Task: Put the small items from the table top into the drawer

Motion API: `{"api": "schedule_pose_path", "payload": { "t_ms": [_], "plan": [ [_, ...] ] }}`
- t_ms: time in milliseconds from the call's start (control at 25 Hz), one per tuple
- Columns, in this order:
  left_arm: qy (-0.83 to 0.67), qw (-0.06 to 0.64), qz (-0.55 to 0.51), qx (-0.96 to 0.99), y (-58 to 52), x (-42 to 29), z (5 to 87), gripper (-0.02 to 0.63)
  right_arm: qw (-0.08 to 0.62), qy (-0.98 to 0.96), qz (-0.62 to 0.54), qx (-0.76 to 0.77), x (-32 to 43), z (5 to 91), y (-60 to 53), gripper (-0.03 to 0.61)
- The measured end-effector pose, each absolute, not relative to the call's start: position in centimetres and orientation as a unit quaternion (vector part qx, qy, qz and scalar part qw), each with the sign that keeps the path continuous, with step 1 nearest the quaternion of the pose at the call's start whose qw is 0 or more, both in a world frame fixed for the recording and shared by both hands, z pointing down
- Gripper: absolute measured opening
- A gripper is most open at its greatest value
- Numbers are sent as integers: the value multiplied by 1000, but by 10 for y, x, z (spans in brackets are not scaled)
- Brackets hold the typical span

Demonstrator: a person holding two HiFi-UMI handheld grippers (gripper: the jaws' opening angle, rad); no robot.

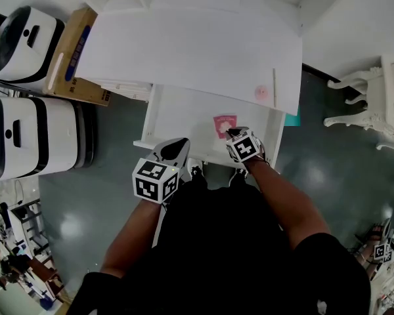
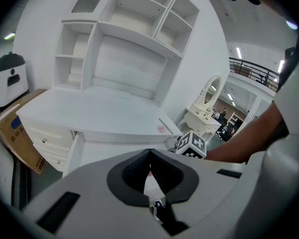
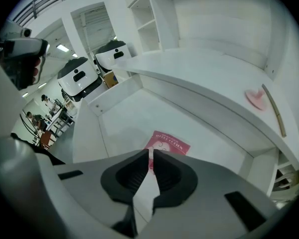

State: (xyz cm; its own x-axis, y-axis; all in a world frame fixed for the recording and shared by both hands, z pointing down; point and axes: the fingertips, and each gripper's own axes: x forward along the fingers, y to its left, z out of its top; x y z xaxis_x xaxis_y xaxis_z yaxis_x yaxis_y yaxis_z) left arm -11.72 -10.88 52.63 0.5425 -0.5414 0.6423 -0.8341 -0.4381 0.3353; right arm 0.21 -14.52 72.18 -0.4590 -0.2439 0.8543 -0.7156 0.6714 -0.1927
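Note:
A red packet (image 1: 224, 125) lies flat in the open white drawer (image 1: 184, 110) under the desk top (image 1: 197, 44). On the desk top's right front corner sit a small pink round item (image 1: 261, 93) and a thin stick (image 1: 274, 87). My right gripper (image 1: 232, 134) hovers over the drawer's front, shut and holding nothing, with the packet (image 3: 168, 144) just beyond its tips (image 3: 151, 153). The pink item (image 3: 255, 98) and stick (image 3: 273, 110) lie above and to its right. My left gripper (image 1: 178, 148) is at the drawer's front left, shut (image 2: 149, 156) and empty.
Two white machines (image 1: 26, 38) (image 1: 33, 136) and a cardboard box (image 1: 75, 51) stand left of the desk. An ornate white dressing table (image 1: 381, 97) stands at the right. Open shelves (image 2: 134, 29) rise at the back of the desk.

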Motion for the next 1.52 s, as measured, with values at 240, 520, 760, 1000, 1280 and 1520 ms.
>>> {"api": "schedule_pose_path", "payload": {
  "t_ms": [240,520,760,1000,1280,1520],
  "plan": [
    [-415,316,225,823,-115,-117,527,9,383,-828,273,305,-6,664,-143,34],
    [-404,302,225,834,-121,-108,523,9,306,-860,262,314,-5,590,-142,32],
    [-390,292,227,843,-125,-99,517,9,260,-864,262,342,16,546,-141,31],
    [-376,282,223,854,-124,-88,509,9,237,-865,244,368,38,525,-144,32],
    [-370,278,222,858,-124,-83,506,9,241,-863,247,370,41,527,-138,32],
    [-372,263,229,860,-124,-84,505,9,242,-863,250,367,36,530,-132,32]
  ]
}}
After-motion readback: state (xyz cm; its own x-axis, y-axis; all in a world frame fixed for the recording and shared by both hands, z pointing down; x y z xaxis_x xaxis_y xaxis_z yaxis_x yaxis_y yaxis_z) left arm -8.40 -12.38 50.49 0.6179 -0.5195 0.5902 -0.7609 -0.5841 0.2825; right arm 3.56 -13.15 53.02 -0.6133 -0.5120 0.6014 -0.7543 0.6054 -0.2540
